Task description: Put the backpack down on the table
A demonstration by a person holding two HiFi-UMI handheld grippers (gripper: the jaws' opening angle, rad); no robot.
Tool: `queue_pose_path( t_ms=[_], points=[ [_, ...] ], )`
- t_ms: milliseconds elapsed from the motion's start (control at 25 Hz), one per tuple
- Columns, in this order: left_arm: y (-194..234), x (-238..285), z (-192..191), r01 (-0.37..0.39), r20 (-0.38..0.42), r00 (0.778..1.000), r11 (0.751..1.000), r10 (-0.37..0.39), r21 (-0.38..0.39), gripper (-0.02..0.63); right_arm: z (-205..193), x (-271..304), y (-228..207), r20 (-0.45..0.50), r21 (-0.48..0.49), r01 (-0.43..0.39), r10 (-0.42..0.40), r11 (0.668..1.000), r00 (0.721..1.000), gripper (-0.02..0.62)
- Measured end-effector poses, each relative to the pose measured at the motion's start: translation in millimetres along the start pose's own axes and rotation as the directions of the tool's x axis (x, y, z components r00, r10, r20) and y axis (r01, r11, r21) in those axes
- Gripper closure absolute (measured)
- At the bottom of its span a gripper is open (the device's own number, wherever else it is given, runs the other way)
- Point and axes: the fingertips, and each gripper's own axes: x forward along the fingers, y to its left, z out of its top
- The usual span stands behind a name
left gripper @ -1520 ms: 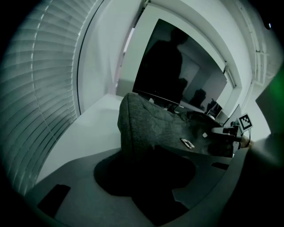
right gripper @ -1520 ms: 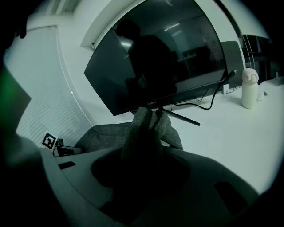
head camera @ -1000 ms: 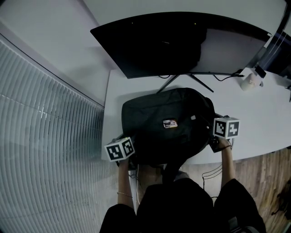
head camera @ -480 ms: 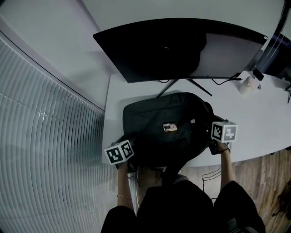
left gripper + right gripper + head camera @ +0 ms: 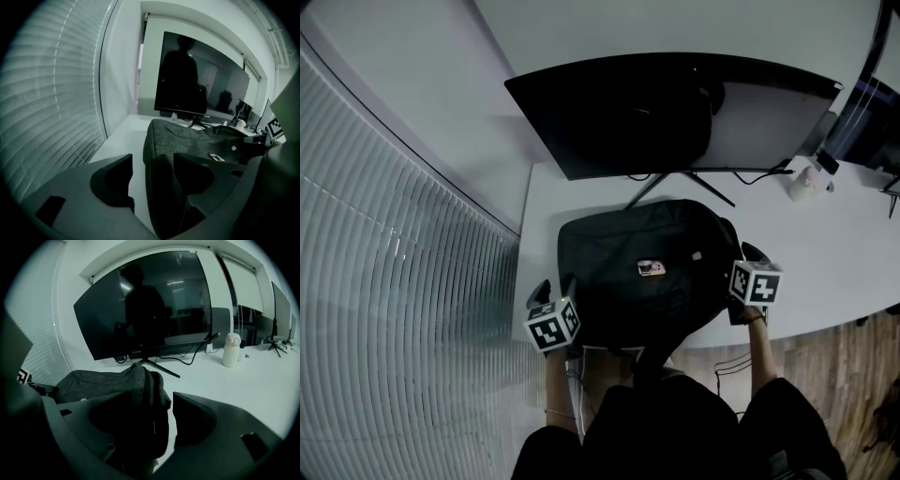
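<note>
The dark grey backpack point(image 5: 642, 244) lies flat on the white table point(image 5: 825, 253) in front of the monitor. My left gripper point(image 5: 555, 286) is at its near left corner. In the left gripper view the bag's edge point(image 5: 161, 140) runs between the jaws of this gripper point(image 5: 152, 164), with a strip of table showing beside the left jaw. My right gripper point(image 5: 748, 253) is at the bag's right side. Folded fabric point(image 5: 140, 380) sits between the jaws of this gripper point(image 5: 154, 413), clear of the right jaw. Both grippers' jaws have just been opening and stand open.
A wide curved monitor point(image 5: 675, 112) on a splayed stand fills the back of the table, with cables behind it. A small white bottle point(image 5: 806, 178) stands at the right. Slatted blinds point(image 5: 394, 309) run along the left. The table's near edge is right by both grippers.
Both grippers have drawn back a little from the backpack's sides toward the table's near edge, and the left one has lifted. The backpack lies still on the table.
</note>
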Motion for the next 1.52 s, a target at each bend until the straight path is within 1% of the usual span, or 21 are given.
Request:
queue_pose_path(
  t_ms=[160,240,360,400,480,520,600,680,800,960,1080,1200,1360,1520],
  points=[
    [-5,-18,15,-0.035,0.088,0.996,0.998,0.03,0.056,0.399,5,-13,-4,0.049,-0.021,0.06,-0.059,0.998,0.997,0.345],
    [-8,-26,22,-0.043,0.124,0.992,0.995,0.031,0.092,0.467,14,-21,-4,0.09,-0.039,0.081,-0.077,0.996,0.993,0.347],
    [-14,-38,29,-0.04,0.166,0.986,0.99,0.017,0.136,0.518,25,-35,0,0.135,-0.087,0.083,-0.071,0.993,0.988,0.35],
    [-16,-42,31,-0.038,0.18,0.984,0.988,0.011,0.147,0.535,27,-39,2,0.146,-0.096,0.078,-0.063,0.992,0.987,0.367],
    [-21,-49,34,-0.033,0.205,0.979,0.985,-0.002,0.167,0.558,29,-48,3,0.166,-0.106,0.073,-0.055,0.992,0.985,0.45],
    [-23,-53,36,-0.029,0.215,0.977,0.984,-0.009,0.175,0.566,29,-52,3,0.173,-0.108,0.072,-0.053,0.992,0.983,0.471],
    [-28,-59,38,-0.02,0.229,0.973,0.982,-0.024,0.186,0.572,30,-59,4,0.184,-0.105,0.067,-0.047,0.992,0.982,0.52],
    [-31,-64,42,-0.009,0.241,0.97,0.982,-0.038,0.191,0.577,33,-65,5,0.197,-0.099,0.059,-0.038,0.993,0.98,0.549],
    [-36,-75,48,0.007,0.262,0.963,0.981,-0.059,0.193,0.581,37,-78,10,0.218,-0.093,0.034,-0.013,0.995,0.976,0.566],
    [-44,-90,55,0.024,0.296,0.951,0.978,-0.086,0.206,0.586,46,-95,21,0.255,-0.106,-0.01,0.037,0.994,0.966,0.574],
    [-49,-103,59,0.036,0.323,0.941,0.978,-0.102,0.204,0.588,53,-109,30,0.29,-0.122,-0.042,0.076,0.992,0.954,0.575],
    [-53,-115,65,0.059,0.359,0.925,0.98,-0.124,0.188,0.589,63,-123,37,0.333,-0.136,-0.065,0.108,0.989,0.937,0.578],
    [-57,-128,74,0.062,0.402,0.906,0.979,-0.136,0.192,0.589,75,-141,45,0.389,-0.148,-0.091,0.142,0.985,0.91,0.578],
    [-59,-140,79,0.068,0.426,0.893,0.98,-0.143,0.186,0.589,81,-157,49,0.433,-0.144,-0.09,0.145,0.985,0.89,0.581]
  ],
)
